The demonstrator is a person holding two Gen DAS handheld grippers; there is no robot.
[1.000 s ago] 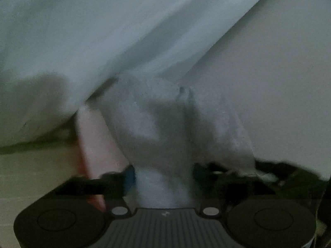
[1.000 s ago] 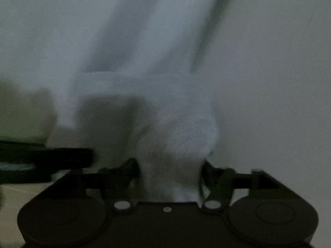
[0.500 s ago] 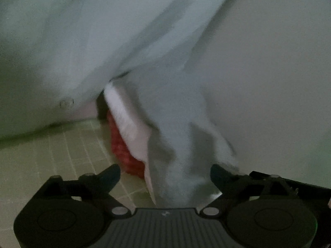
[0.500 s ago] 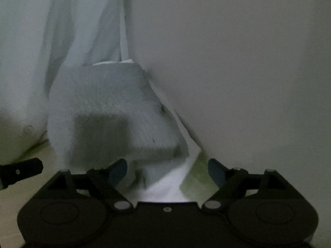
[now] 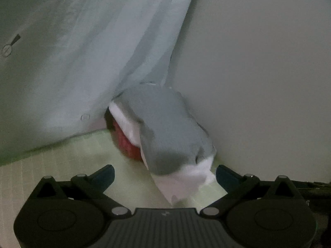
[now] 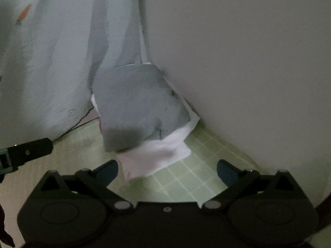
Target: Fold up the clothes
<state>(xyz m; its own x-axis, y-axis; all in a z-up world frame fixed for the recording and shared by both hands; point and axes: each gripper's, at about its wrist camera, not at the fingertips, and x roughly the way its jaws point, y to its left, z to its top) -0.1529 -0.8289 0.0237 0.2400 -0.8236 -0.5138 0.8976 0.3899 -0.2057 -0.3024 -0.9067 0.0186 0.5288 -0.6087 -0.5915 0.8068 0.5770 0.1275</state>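
Note:
A folded grey garment (image 5: 165,128) with a white part under it lies on the green grid mat (image 5: 82,161), pushed into a corner against the wall. It also shows in the right wrist view (image 6: 134,107). A red item (image 5: 126,144) peeks from under its left side. My left gripper (image 5: 164,172) is open and empty, its jaws standing on either side of the garment's near white edge. My right gripper (image 6: 167,170) is open and empty just in front of the white edge (image 6: 157,157). The left gripper's finger (image 6: 26,150) shows at the left of the right wrist view.
A pale blue printed cloth (image 5: 82,51) with buttons hangs at the left, down to the mat; it also shows in the right wrist view (image 6: 51,62). A plain grey wall (image 5: 258,82) closes the right side. Green mat (image 6: 196,177) lies bare before the right gripper.
Both grippers have let go of the grey garment and opened. They have drawn back, and the folded garment now rests on the mat in the corner.

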